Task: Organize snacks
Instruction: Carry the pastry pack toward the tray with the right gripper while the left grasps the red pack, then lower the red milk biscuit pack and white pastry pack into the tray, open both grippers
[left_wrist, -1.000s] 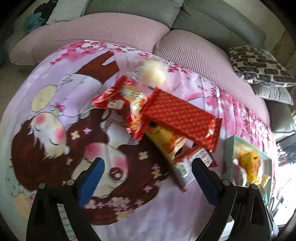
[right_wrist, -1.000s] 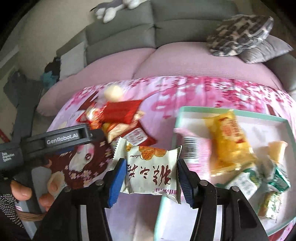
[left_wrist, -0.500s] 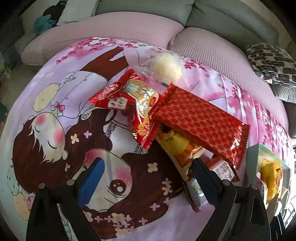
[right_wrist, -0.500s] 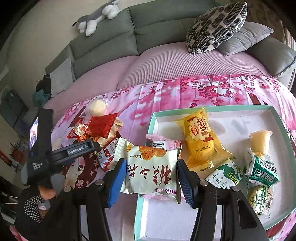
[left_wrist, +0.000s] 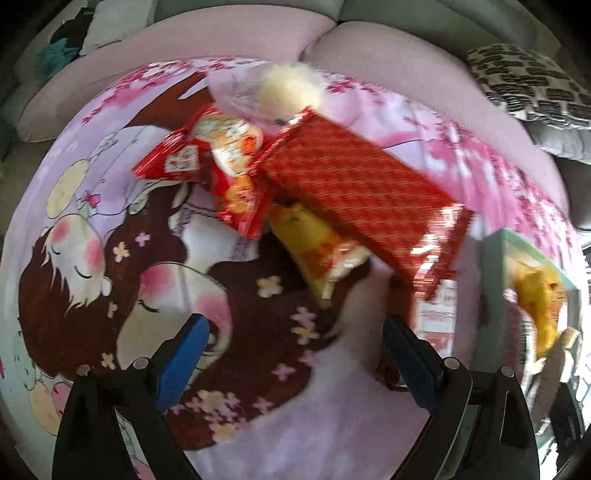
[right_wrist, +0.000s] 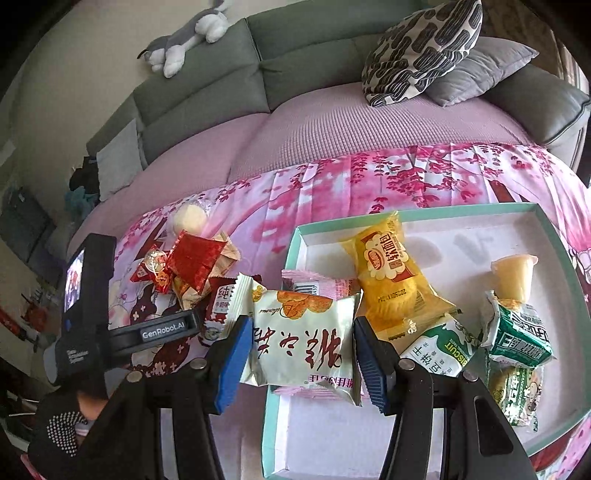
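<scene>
My right gripper (right_wrist: 303, 343) is shut on a white snack packet (right_wrist: 301, 341) with red characters, held over the near-left corner of the teal-rimmed tray (right_wrist: 557, 236). The tray holds a yellow bread pack (right_wrist: 391, 273), a jelly cup (right_wrist: 513, 273), green biscuit packs (right_wrist: 521, 332) and a pink packet (right_wrist: 317, 286). My left gripper (left_wrist: 295, 354) is open and empty above the cloth, short of a pile: a long red pack (left_wrist: 354, 192), a yellow pack (left_wrist: 314, 243), a small red pack (left_wrist: 207, 162) and a round bun (left_wrist: 290, 86). The pile (right_wrist: 192, 266) also shows in the right wrist view.
The cartoon-print pink cloth (left_wrist: 110, 258) covers a low table in front of a grey sofa (right_wrist: 295, 55) with pink seat covers, a patterned cushion (right_wrist: 421, 48) and a plush toy (right_wrist: 184, 40). The left gripper's body (right_wrist: 110, 325) sits left of my right gripper. The tray edge (left_wrist: 517, 240) is at the left view's right.
My left gripper has moved closer to the snack pile, and its view is now blurred. My right gripper has carried the white packet further over the tray's near-left corner.
</scene>
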